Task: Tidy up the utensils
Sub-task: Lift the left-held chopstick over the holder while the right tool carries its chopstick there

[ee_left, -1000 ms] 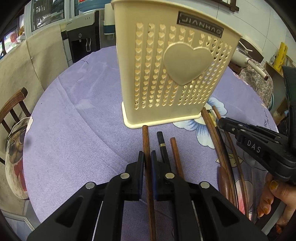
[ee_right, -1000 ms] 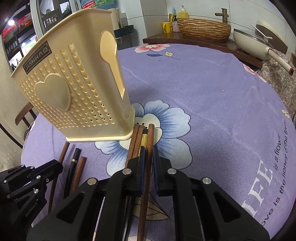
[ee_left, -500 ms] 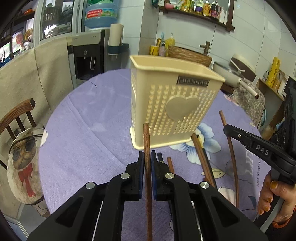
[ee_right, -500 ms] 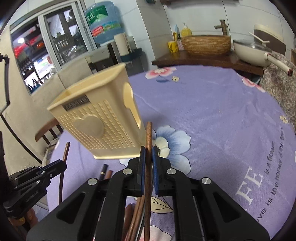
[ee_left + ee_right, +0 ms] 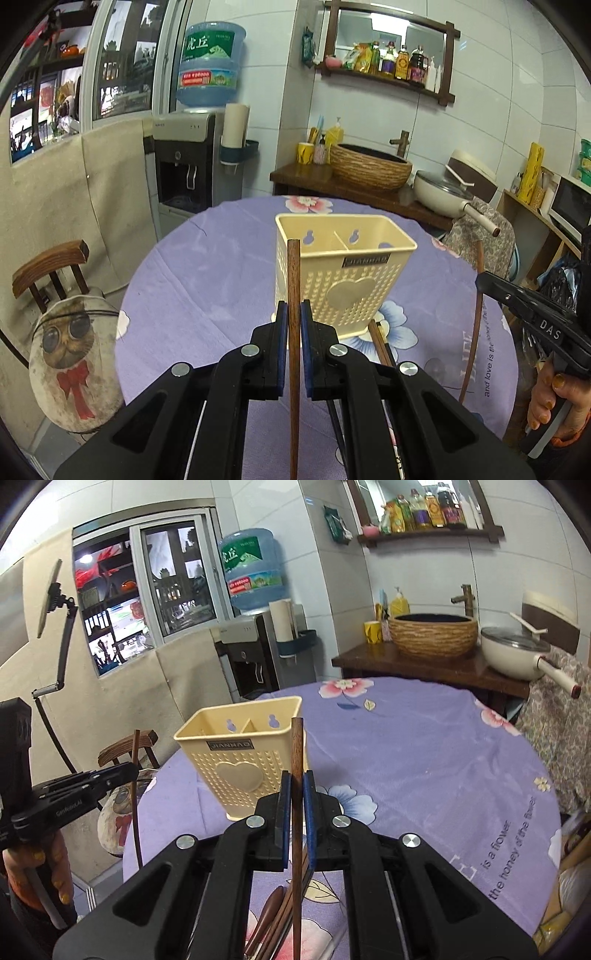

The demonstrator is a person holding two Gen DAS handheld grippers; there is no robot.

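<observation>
Holder: cream perforated utensil holder [image 5: 341, 273] with a raised heart on its front stands upright on the counter [image 5: 207, 266], which is covered by a purple flowered cloth; two compartments show at its open top, both looking empty from these views
Left gripper [image 5: 290, 325]: jaws closed on a brown wooden chopstick [image 5: 293, 280], which runs upward between the blue pads; its upper end shows in front of the holder's left front edge
Right gripper [image 5: 296, 797]: jaws closed on a second brown chopstick [image 5: 296, 749], held upright, its tip showing at the holder's right front corner
Loose utensils [image 5: 280, 908]: several dark wooden pieces lie on the cloth below the right gripper, near the holder's base
Person: a hand [image 5: 554, 398] grips the right gripper's handle at the left wrist view's right edge
Surroundings: wooden chair [image 5: 51, 269] left of the counter; water dispenser [image 5: 192, 162] against the far wall
</observation>
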